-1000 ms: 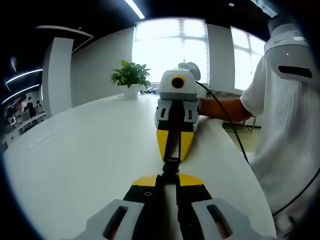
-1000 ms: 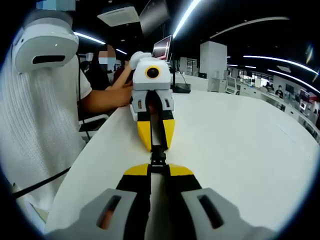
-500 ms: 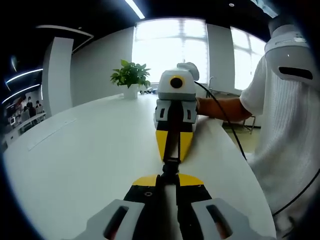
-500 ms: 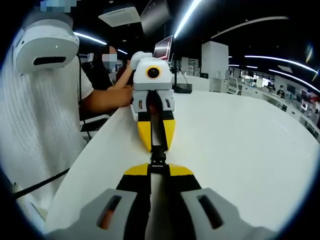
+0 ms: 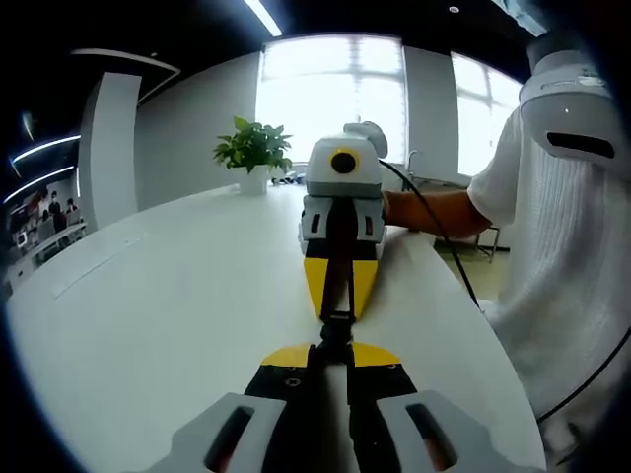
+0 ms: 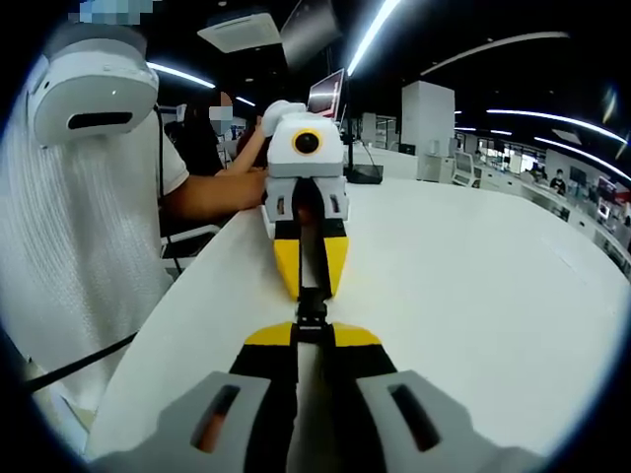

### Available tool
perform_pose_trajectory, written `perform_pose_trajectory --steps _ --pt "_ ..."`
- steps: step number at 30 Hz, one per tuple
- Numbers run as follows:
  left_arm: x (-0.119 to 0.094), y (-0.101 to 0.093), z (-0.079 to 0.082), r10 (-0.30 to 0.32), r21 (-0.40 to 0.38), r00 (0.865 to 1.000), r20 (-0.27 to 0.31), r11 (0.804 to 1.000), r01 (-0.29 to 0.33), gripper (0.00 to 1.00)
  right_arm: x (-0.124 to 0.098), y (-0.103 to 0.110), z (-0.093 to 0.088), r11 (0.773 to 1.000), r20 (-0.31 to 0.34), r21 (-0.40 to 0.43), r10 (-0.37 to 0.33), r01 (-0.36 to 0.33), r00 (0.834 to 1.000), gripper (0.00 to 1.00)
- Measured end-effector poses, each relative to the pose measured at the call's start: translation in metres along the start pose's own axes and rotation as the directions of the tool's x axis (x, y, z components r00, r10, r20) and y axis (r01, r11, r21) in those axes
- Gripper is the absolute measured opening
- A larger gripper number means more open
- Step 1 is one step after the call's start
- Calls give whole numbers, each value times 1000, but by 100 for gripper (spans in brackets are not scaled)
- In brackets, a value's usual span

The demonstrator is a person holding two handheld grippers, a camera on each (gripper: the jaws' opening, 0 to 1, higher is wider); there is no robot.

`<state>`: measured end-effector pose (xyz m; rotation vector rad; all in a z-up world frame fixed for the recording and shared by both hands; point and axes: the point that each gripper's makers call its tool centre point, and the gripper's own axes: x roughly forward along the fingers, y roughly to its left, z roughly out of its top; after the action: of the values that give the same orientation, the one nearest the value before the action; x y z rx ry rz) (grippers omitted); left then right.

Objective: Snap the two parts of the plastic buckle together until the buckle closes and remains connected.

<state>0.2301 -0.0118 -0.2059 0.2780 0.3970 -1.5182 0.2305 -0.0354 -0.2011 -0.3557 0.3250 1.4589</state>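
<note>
A small black plastic buckle (image 5: pixel 336 329) hangs between two yellow-tipped grippers that face each other tip to tip just above a white table (image 5: pixel 168 315). My left gripper (image 5: pixel 331 349) rises from the bottom of the left gripper view and is shut on the near end of the buckle. The right gripper (image 5: pixel 335 312) is opposite, shut on the far end. In the right gripper view the buckle (image 6: pixel 312 311) sits between my right gripper (image 6: pixel 313 335) and the left gripper (image 6: pixel 311 293). The two halves meet in the narrow gap. Their seam is too small to read.
The person (image 5: pixel 567 246) holding both grippers stands at the table's edge, seen also as the person (image 6: pixel 69 246) in the right gripper view. A potted plant (image 5: pixel 253 153) stands at the far end. A laptop (image 6: pixel 327 94) and a cable lie behind on the table (image 6: pixel 473 296).
Both views have shifted only slightly. The grippers stay tip to tip with the buckle between them, and neither has let go.
</note>
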Motion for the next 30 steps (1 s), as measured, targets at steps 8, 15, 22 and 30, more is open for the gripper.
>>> perform_pose_trajectory --steps 8,15,22,30 --pt "0 0 0 15 -3 1000 6 1000 -15 9 0 -1 0 1000 -4 1 -31 31 1000 10" --pt "1 0 0 26 -1 1000 8 1000 -26 9 1 -1 0 999 -6 -1 -54 54 999 9" --pt "1 -3 -1 13 10 1000 9 1000 -13 9 2 8 6 999 -2 -17 -47 46 999 10" --pt "-1 -6 -1 13 16 1000 13 1000 -14 9 3 24 13 999 1 -15 -44 44 999 10"
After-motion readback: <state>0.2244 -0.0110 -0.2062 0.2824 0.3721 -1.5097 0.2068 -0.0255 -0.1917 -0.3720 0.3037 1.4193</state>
